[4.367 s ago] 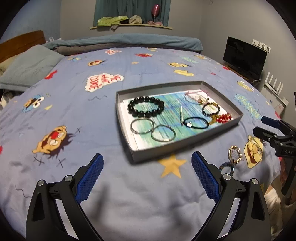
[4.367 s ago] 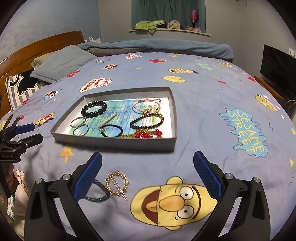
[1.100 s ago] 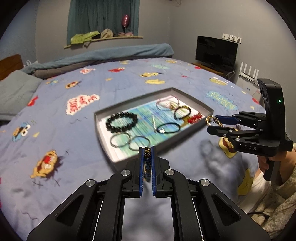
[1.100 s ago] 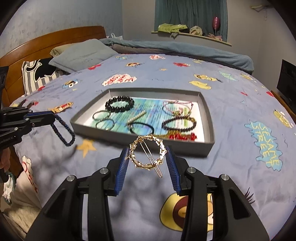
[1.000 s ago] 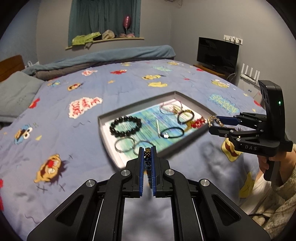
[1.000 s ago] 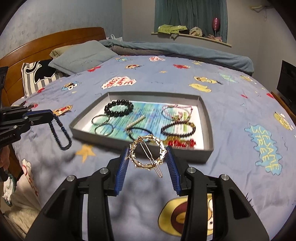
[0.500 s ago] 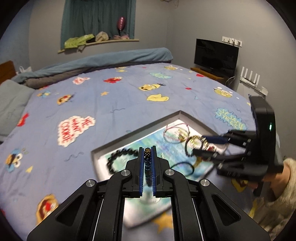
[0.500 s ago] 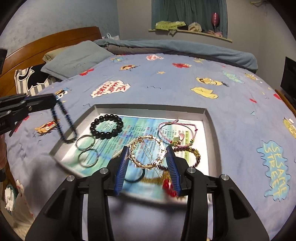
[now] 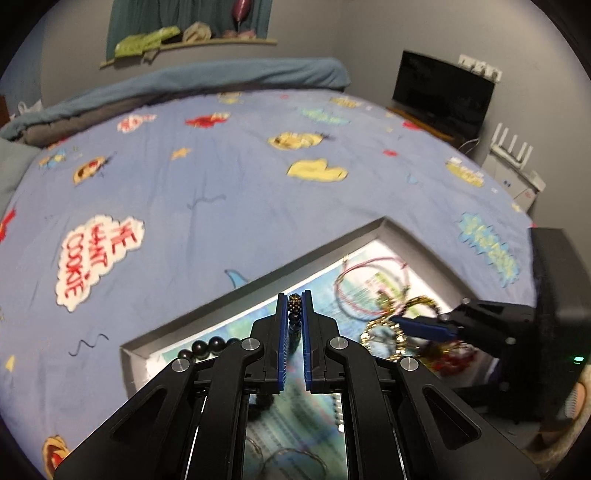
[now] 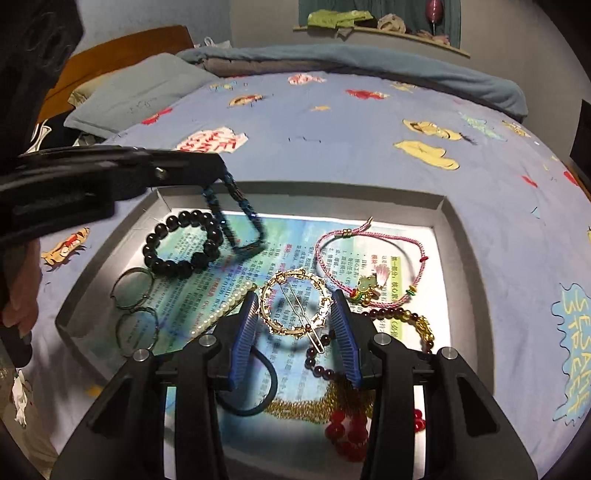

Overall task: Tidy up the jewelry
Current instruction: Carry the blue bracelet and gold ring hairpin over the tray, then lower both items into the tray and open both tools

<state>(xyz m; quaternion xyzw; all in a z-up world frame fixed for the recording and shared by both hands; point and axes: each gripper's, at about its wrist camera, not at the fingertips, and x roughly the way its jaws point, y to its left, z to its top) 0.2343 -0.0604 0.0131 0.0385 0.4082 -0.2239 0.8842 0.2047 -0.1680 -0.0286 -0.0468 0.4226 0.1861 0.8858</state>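
Nearly done: most jewelry already lies in the grey tray [image 10: 452, 236] on the bed. Two pieces left, both held above it. Right gripper [image 10: 295, 325] is clamped on the gold hoop clip [image 10: 293, 306] over tray centre; left gripper [image 9: 294, 314] pinches the dark blue beaded bracelet [image 10: 236, 218], dangling by the far-left corner, looks clear of the liner though blurred. Neither released yet.

Grey walls [image 9: 369, 33], cartoon-print bedspread [image 9: 221, 177], wooden headboard [image 10: 122, 51], dark TV [image 9: 443, 92] — possibly teal curtains [image 9: 122, 22].
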